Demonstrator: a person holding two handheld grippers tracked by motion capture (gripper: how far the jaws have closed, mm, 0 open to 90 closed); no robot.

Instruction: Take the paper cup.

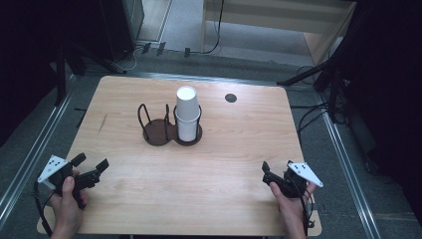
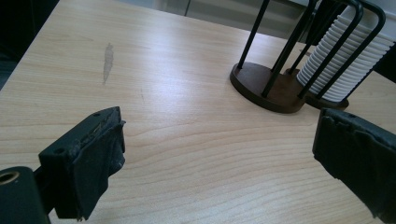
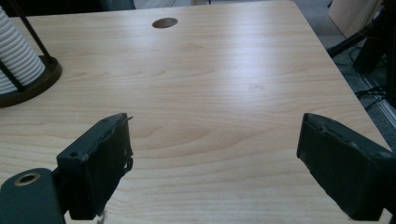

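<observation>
Both grippers sit low at the near edge of the table (image 1: 239,164), one toward each near corner, each held in a person's hand. Over at the near left corner the left gripper (image 1: 90,167) has its jaws spread wide with nothing between them; in the left gripper view its black padded fingers (image 2: 88,161) stand far apart over bare wood, aimed toward the cup holder (image 1: 160,130). At the near right corner the right gripper (image 1: 276,170) is likewise parted and empty, and in the right gripper view its pads (image 3: 100,161) frame a clear stretch of tabletop. Neither one touches anything. Well apart from both, around the middle of the table and a little toward the far edge, stands the dark two-bay wire holder on its brown base. Its left bay is vacant, just the black wire loops rising from the base. Its right bay carries a tall stack of white paper cups (image 1: 187,115), upright, rising well above the wire rim. A small dark round hole (image 1: 230,98) sits in the tabletop near the far edge, to the right of the cups, and a faint grey scuff (image 2: 108,62) marks the wood toward the left edge.
</observation>
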